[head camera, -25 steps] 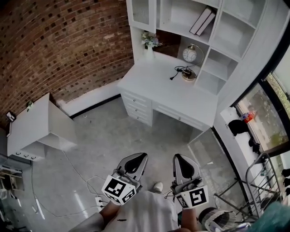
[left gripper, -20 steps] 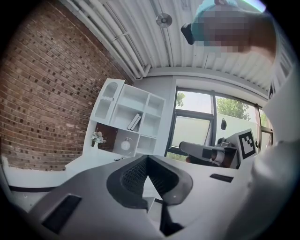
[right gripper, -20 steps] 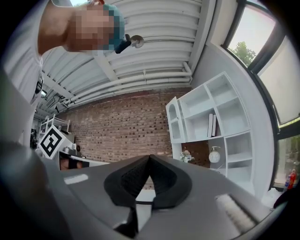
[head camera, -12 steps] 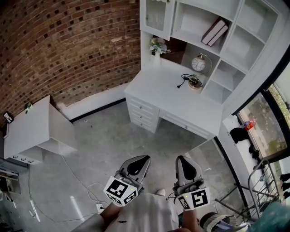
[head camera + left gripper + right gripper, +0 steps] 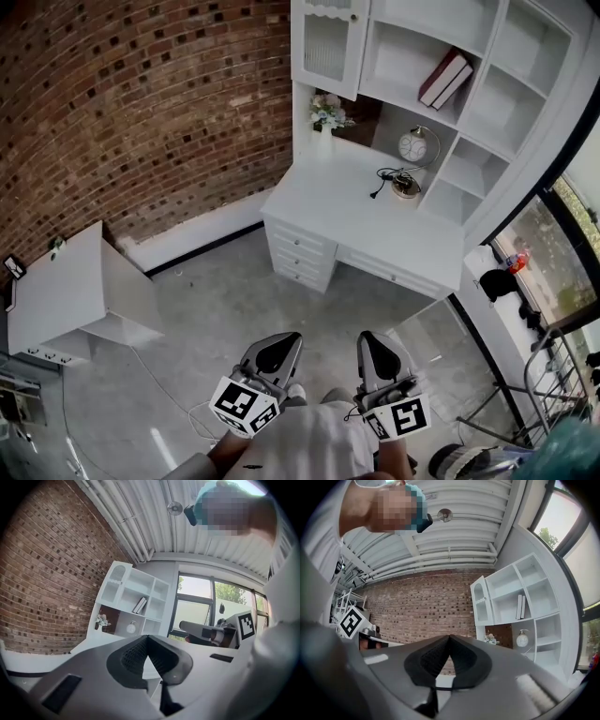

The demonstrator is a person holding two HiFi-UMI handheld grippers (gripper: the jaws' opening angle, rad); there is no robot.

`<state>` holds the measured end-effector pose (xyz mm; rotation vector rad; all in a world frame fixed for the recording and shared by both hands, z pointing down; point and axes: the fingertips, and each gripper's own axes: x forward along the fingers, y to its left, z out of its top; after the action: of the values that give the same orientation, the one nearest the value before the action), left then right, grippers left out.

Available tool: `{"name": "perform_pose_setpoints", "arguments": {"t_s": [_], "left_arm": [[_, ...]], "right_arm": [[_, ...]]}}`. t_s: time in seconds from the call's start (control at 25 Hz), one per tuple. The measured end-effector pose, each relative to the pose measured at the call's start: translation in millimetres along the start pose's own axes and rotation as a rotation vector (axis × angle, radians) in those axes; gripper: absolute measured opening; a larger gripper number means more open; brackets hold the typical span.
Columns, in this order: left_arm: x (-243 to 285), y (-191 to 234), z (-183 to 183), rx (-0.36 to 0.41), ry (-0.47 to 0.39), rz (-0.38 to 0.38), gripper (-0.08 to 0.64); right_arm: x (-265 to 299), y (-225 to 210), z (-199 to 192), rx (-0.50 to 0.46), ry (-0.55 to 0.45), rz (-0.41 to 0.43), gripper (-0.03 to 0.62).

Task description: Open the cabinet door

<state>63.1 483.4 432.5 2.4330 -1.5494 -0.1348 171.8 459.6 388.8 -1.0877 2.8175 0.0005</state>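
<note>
Not started yet, door's nowhere near reach

White desk unit sits around 1 o'clock in my head view; its glass-fronted cabinet door up at 12 looks fully shut; left gripper and right gripper hang at 6, well apart from it, jaws pressed together on nothing; approach, grab and pull all left, I reckon.

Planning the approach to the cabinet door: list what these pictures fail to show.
Cabinet door: the head view's top edge cuts off its upper part.
Inside the cabinet: the door's ribbed pane hides it, head view.
Clock: dial too small to read, head view.
</note>
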Motion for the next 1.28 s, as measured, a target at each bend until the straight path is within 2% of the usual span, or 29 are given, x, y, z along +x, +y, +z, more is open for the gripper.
{"name": "perform_pose_setpoints", "arguments": {"t_s": [0.24, 0.44, 0.88, 1.28], "left_arm": [[4, 11, -3, -0.02, 0.014, -0.039, 0.009], [21, 12, 3, -0.003, 0.025, -0.082, 0.009], [48, 35, 8, -0.007, 0.039, -0.066, 0.009], [121, 59, 12, -0.018, 0.05, -0.077, 0.009]], "right_arm": [[9, -1, 2, -0.007, -0.004, -0.052, 0.012], [15, -10, -3, -0.002, 0.016, -0.066, 0.012], [50, -32, -10, 0.013, 0.003, -0.047, 0.012], [93, -93, -14, 0.029, 0.005, -0.064, 0.012]]}}
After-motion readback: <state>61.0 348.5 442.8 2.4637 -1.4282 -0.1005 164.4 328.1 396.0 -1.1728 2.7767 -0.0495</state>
